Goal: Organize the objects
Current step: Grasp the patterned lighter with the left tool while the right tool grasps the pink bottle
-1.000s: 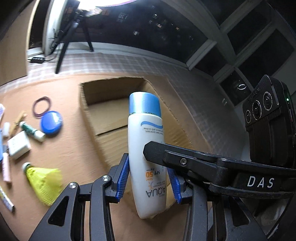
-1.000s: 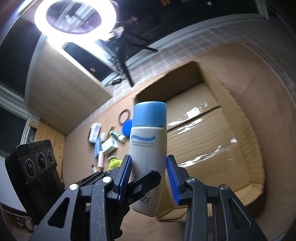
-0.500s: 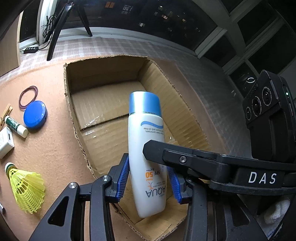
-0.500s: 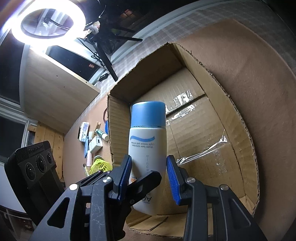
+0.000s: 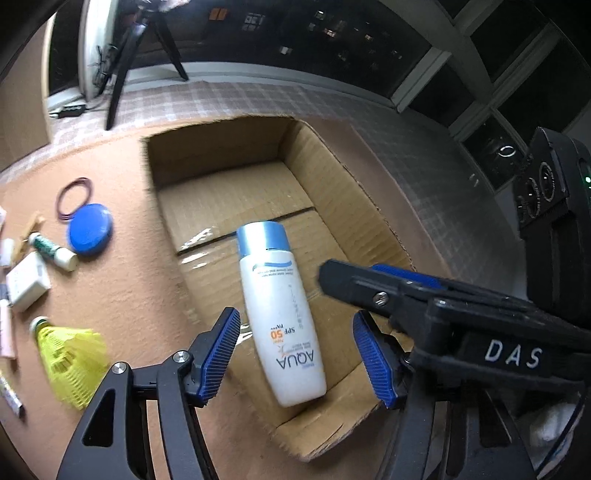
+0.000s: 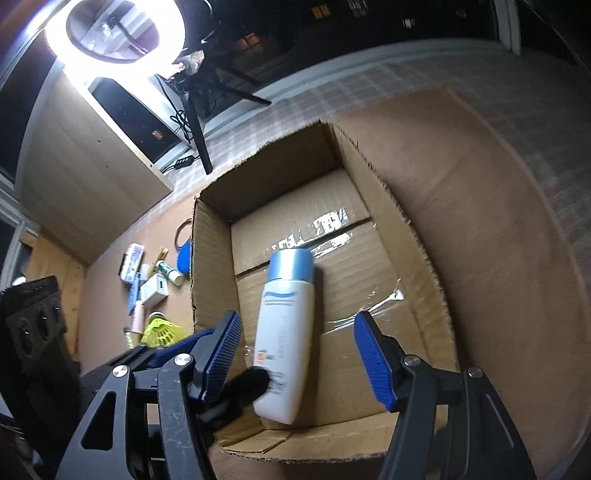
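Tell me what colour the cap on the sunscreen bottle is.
Light blue cap on the white sunscreen bottle; clearest in the left wrist view.

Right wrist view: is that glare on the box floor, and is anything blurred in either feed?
Right wrist view: the ring light blows out top left, its glare streaking the tape on the cardboard box floor. Left wrist view: dimmer, with the shuttlecock smeared by motion; the sunscreen bottle label is still readable. Both views bow straight edges.

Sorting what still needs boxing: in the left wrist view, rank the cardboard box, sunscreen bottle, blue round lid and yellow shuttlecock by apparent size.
1. cardboard box
2. sunscreen bottle
3. yellow shuttlecock, though nearness and blur may inflate it
4. blue round lid
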`<state>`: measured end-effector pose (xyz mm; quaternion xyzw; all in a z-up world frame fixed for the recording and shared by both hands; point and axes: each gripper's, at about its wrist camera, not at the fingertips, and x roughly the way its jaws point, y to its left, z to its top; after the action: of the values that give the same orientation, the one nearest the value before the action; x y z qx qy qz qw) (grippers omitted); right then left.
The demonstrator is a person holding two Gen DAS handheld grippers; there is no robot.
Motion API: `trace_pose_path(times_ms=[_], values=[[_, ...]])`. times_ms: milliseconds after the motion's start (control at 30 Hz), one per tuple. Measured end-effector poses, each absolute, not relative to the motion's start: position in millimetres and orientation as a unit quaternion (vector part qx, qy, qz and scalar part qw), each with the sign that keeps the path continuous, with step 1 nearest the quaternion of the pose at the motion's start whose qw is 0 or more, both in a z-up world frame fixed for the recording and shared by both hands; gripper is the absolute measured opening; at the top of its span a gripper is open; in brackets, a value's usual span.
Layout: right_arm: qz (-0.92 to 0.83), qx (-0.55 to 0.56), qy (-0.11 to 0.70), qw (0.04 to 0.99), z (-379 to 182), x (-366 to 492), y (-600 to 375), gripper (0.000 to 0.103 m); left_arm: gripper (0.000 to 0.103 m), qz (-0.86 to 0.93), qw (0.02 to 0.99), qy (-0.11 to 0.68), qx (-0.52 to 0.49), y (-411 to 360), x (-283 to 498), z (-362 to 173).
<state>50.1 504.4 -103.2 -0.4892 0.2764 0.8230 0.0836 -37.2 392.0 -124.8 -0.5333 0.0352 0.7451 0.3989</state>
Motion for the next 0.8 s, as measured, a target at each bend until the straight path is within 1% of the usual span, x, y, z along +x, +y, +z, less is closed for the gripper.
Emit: trace_pose_path(times_ms=[200, 400, 567, 800], values=[[0.847, -0.472, 0.226, 0.096, -83, 52, 480, 0.06, 0.067, 0.762, 0.391, 0.033, -0.516, 357, -32, -104], [0.869, -0.445, 0.203, 0.08, -65, 49, 446, 0.06, 0.067, 0.782, 0.364, 0.029, -0.505, 297, -36, -92], [0.882, -0.427, 0.192, 0.057, -56, 42, 414, 0.06, 0.067, 0.797, 0.317, 0.018, -0.513, 239, -53, -99], [0.89, -0.422, 0.172, 0.029, -53, 21, 368, 0.06, 0.067, 0.809, 0.246, -0.008, -0.534, 160, -76, -125]])
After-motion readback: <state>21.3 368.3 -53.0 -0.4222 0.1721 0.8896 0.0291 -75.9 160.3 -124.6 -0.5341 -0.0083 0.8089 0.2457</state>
